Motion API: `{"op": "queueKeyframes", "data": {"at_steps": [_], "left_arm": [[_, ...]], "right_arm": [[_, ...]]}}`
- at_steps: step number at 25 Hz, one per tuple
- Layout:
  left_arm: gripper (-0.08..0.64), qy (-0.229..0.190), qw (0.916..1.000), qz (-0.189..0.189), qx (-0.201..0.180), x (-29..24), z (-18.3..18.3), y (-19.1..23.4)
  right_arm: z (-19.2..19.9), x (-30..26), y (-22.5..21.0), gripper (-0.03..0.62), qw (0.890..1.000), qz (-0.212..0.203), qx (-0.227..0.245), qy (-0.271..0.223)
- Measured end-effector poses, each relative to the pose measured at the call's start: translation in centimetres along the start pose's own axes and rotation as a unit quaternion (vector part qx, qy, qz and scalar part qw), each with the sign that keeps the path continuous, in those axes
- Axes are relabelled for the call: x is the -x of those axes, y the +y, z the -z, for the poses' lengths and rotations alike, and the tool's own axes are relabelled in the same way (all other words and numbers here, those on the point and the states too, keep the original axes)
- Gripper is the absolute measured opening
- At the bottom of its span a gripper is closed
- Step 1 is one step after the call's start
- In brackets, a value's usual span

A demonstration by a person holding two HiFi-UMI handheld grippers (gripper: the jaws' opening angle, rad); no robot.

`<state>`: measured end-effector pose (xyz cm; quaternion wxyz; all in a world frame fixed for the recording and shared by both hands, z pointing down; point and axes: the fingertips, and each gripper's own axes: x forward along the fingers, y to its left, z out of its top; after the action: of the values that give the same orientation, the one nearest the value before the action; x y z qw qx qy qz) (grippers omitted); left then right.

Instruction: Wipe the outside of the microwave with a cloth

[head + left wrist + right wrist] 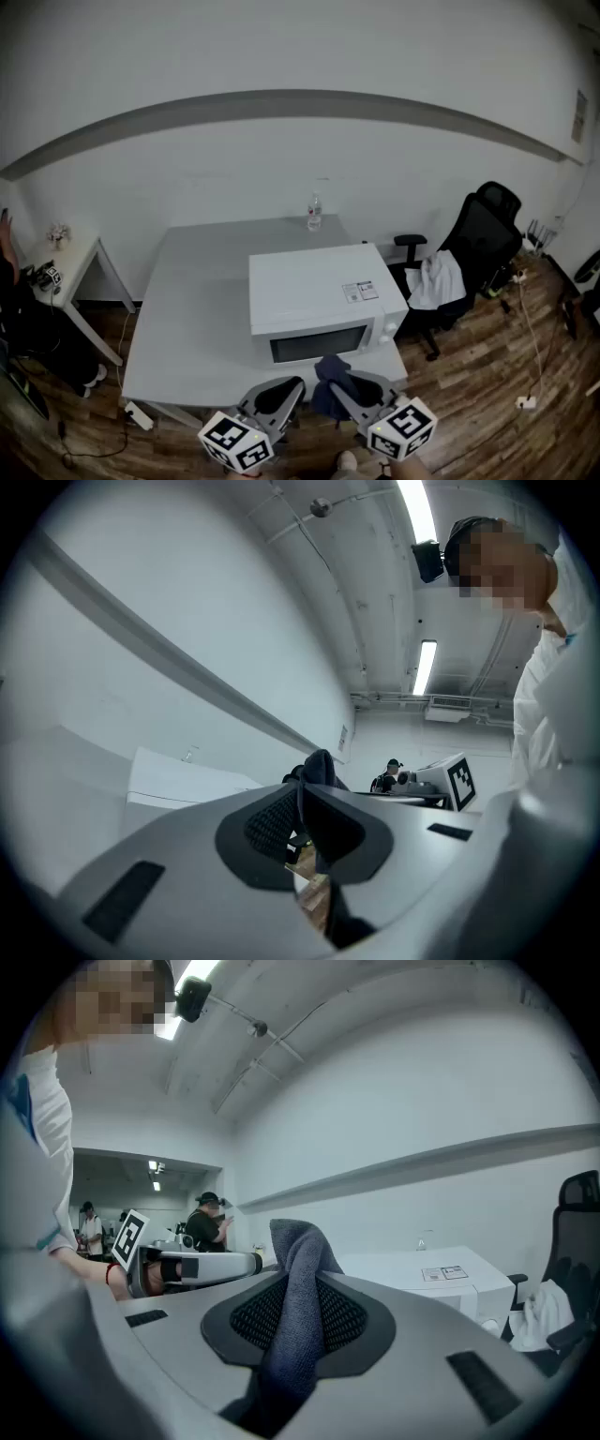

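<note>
Desk: the grey desk (187,309) is carrying the microwave on its near right part.
Microwave: the white microwave (314,291) is sitting with its door facing near. It is looking like a hard, heavy, smooth box, likely staying put under wiping pressure.
Right claw: the right claw (345,386) is clamping the cloth, with a fold sticking up past its pads.
Left claw: the left claw (295,386) is hovering just left of the cloth, jaws drawn together with nothing clearly caught.
Cloth: the dark blue cloth (328,367) is hanging just near of the microwave door, off the desk. It is looking soft, light and limp.
Hold: pinching a bunched fold deep in the pads is probably serving best.
</note>
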<state>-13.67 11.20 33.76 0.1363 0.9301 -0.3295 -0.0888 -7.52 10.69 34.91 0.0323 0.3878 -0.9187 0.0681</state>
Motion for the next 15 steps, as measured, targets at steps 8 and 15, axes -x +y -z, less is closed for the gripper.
{"op": "queueKeyframes", "data": {"at_steps": [8, 15], "left_arm": [[0.020, -0.002, 1.0000, 0.002, 0.001, -0.8, -0.2, 0.9], [0.020, -0.002, 0.9999, 0.008, 0.006, -1.7, -0.5, 1.6]], "right_arm": [[-0.2, -1.2, -0.8, 0.094, 1.000, -0.004, -0.001, 0.002], [-0.4, -1.9, -0.9, 0.094, 1.000, -0.012, 0.006, 0.008]]}}
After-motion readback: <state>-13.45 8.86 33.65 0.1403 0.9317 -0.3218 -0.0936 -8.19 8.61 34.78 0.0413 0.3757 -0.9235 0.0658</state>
